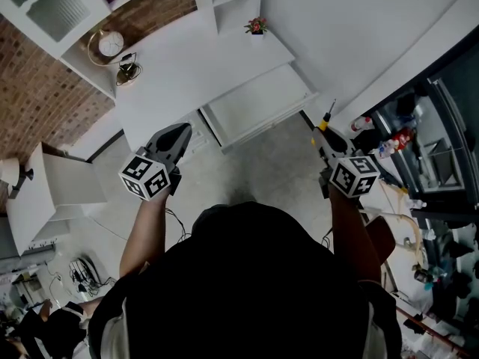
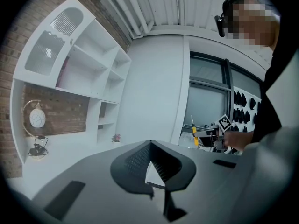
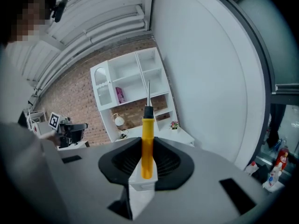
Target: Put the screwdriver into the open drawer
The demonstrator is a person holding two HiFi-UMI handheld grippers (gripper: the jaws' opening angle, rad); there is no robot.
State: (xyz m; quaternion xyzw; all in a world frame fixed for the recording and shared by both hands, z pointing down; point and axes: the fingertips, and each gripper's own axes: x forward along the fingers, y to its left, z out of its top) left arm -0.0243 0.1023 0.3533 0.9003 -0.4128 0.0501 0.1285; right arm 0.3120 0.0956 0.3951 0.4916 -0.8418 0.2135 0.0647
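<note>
The yellow-handled screwdriver [image 3: 147, 141] stands upright between the jaws of my right gripper [image 3: 146, 149], black collar and metal shaft pointing away from me. In the head view the right gripper [image 1: 322, 134] is shut on the screwdriver [image 1: 326, 117] just right of the open white drawer [image 1: 258, 105], above the floor. My left gripper [image 1: 179, 133] hangs left of the drawer, below the desk's front edge. Its jaws [image 2: 150, 146] are shut and hold nothing. The left gripper view also catches the right gripper [image 2: 209, 135] with the screwdriver [image 2: 194, 134] across from it.
The drawer sticks out from a white desk [image 1: 187, 69] carrying a small flower pot [image 1: 257, 27], a round clock [image 1: 111, 43] and a small lamp [image 1: 129, 70]. White shelves [image 3: 133, 85] rise over the desk. Bottles [image 1: 383, 139] stand on a ledge at right. A white side table [image 1: 41, 197] is left.
</note>
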